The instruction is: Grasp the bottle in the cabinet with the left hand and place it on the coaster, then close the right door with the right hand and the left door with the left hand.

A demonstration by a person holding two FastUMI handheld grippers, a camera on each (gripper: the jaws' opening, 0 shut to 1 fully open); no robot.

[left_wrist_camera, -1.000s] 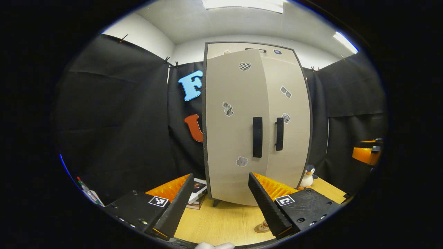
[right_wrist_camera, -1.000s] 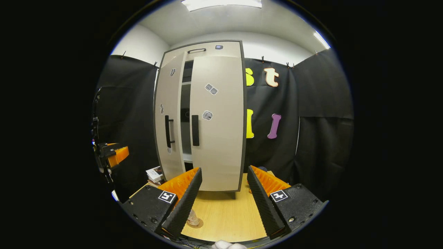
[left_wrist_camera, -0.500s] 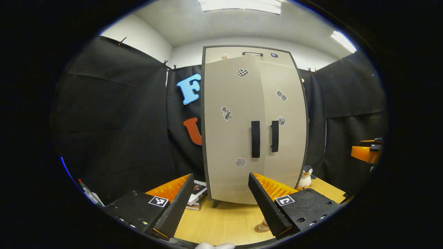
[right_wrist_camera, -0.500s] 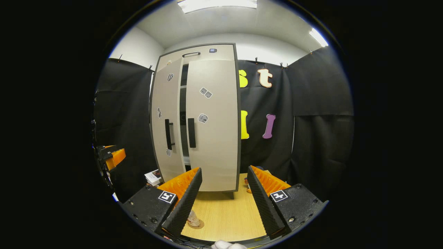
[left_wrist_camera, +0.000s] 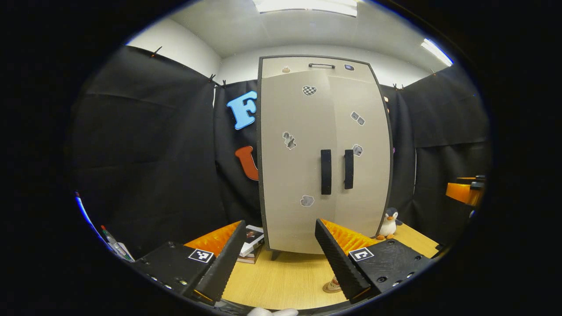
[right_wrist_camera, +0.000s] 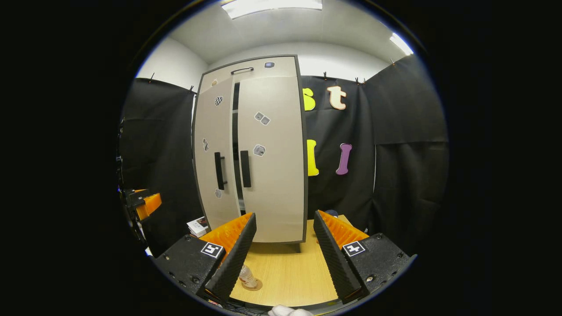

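Now both grippers hang back from the cabinet (left_wrist_camera: 324,153), nothing held. Left gripper (left_wrist_camera: 280,259) fingers wide apart, only table (left_wrist_camera: 281,281) between them. Right gripper (right_wrist_camera: 281,254) fingers also wide, empty.

Bottle (right_wrist_camera: 247,277) stands upright on the coaster (right_wrist_camera: 254,286) on the table, in front of the cabinet, partly hidden behind the right gripper's left finger. In the left gripper view the coaster edge and bottle base (left_wrist_camera: 332,286) peek out beside the right finger.

Right door (right_wrist_camera: 272,158) flush with the frame. Left door (right_wrist_camera: 215,149) nearly shut; right gripper view shows a narrow dark gap between the two doors, left gripper view shows them about flush. Handles (left_wrist_camera: 326,171) side by side at mid height.

Penguin toy (left_wrist_camera: 388,223) on the table just right of the cabinet, books (left_wrist_camera: 251,239) stacked at its left foot.
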